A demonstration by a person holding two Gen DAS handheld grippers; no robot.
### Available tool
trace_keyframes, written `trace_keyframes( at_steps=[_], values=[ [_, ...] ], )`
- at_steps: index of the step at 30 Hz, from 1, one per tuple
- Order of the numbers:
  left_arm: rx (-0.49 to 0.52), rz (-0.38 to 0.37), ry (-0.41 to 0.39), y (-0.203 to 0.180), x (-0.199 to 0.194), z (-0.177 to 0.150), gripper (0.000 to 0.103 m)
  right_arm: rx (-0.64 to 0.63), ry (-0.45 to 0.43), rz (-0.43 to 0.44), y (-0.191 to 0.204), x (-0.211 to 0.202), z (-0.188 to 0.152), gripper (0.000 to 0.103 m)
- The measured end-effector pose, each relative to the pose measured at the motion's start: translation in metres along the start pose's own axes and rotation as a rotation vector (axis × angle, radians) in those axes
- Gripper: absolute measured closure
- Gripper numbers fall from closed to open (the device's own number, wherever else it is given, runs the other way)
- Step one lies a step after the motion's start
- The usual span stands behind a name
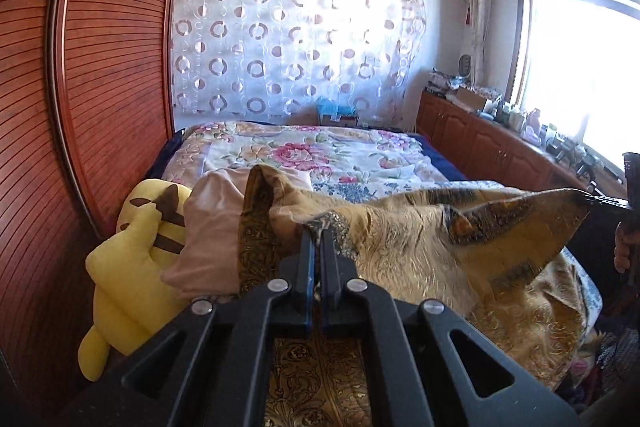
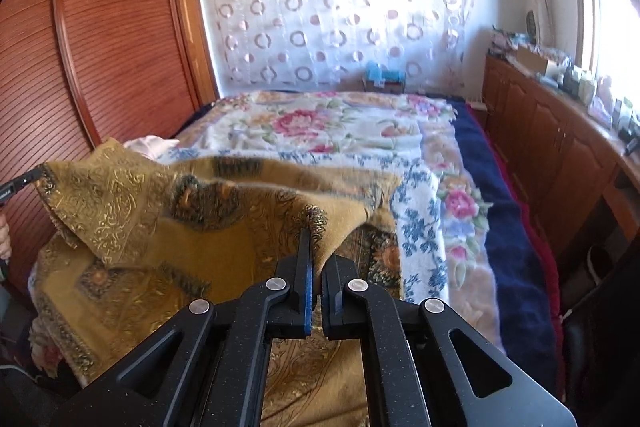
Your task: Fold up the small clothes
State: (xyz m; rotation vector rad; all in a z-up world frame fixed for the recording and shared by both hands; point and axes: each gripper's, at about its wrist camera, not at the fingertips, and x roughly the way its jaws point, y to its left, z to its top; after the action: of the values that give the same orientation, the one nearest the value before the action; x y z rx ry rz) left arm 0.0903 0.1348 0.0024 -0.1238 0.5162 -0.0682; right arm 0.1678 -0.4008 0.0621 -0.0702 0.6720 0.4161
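I am looking forward along each tool, tilted down over the bed from its near end, very close to the gold cloth. Both views are sharing the bed, curtain and wardrobe.

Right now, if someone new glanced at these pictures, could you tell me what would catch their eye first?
The gold patterned cloth stands out first, lifted off the floral bedspread with the left gripper and right gripper each shut on a corner. Next comes the yellow plush toy at the bed's left edge against the reddish slatted wardrobe. Behind the bed hangs a sheer curtain with ring patterns, brightly backlit.
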Motion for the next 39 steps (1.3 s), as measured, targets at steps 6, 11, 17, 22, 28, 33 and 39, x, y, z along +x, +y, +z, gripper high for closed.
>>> trace_keyframes(
  at_steps=[6,11,17,22,28,33,39],
  values=[
    [-0.048,-0.018,-0.010,0.010,-0.024,-0.017,0.103,0.006,-0.007,0.059,0.009,-0.036,-0.002,0.103],
    [-0.096,-0.001,0.006,0.025,-0.045,-0.047,0.103,-0.009,0.030,0.065,0.016,-0.061,-0.026,0.103],
    [-0.132,0.041,0.078,0.037,-0.039,-0.084,0.103,0.005,0.109,0.004,0.010,-0.049,-0.067,0.103],
    [-0.120,0.084,0.152,0.039,-0.020,-0.103,0.103,0.024,0.187,-0.052,0.000,-0.024,-0.097,0.103],
    [-0.094,0.066,0.149,0.031,-0.024,-0.106,0.094,0.049,0.208,-0.072,-0.006,-0.017,-0.110,0.097],
    [-0.075,0.056,0.142,0.026,-0.031,-0.099,0.083,0.066,0.191,-0.102,-0.006,-0.025,-0.109,0.073],
    [-0.048,0.044,0.128,0.013,-0.043,-0.089,0.080,0.060,0.135,-0.107,-0.001,-0.043,-0.100,0.058]
  ],
)
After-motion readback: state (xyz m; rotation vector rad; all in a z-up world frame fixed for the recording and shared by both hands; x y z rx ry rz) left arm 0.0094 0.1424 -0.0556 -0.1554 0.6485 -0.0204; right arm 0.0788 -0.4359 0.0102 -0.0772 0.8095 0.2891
